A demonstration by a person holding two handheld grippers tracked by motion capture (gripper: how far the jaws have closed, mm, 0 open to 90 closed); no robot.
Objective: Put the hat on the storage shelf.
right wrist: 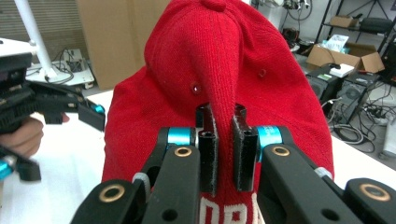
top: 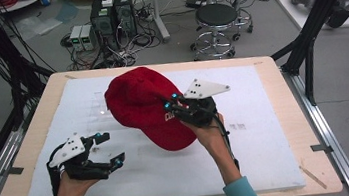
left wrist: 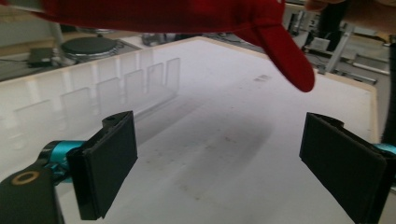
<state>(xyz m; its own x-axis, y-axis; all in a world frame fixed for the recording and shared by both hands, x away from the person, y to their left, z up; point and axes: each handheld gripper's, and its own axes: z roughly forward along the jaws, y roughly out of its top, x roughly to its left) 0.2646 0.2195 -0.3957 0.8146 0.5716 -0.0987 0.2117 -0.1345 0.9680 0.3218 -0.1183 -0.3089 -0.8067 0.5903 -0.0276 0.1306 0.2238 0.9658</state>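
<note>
A red baseball cap [top: 146, 106] with white lettering on its front hangs above the white mat, held up in the middle of the table. My right gripper [top: 173, 107] is shut on a pinched fold of the cap's [right wrist: 224, 88] front panel; in the right gripper view [right wrist: 223, 154] both jaws squeeze the red fabric just above the lettering. My left gripper [top: 107, 147] rests low at the left of the mat, open, with nothing between its pads [left wrist: 112, 158]. The cap's brim [left wrist: 289, 51] hangs above and beyond the left gripper [left wrist: 224, 163].
A clear plastic rack [left wrist: 121, 88] with upright dividers stands on the white mat [top: 267, 132] behind the cap. The wooden table's edge [top: 316, 161] frames the mat. Stools [top: 216, 20], computer towers [top: 112, 15] and cables crowd the floor beyond.
</note>
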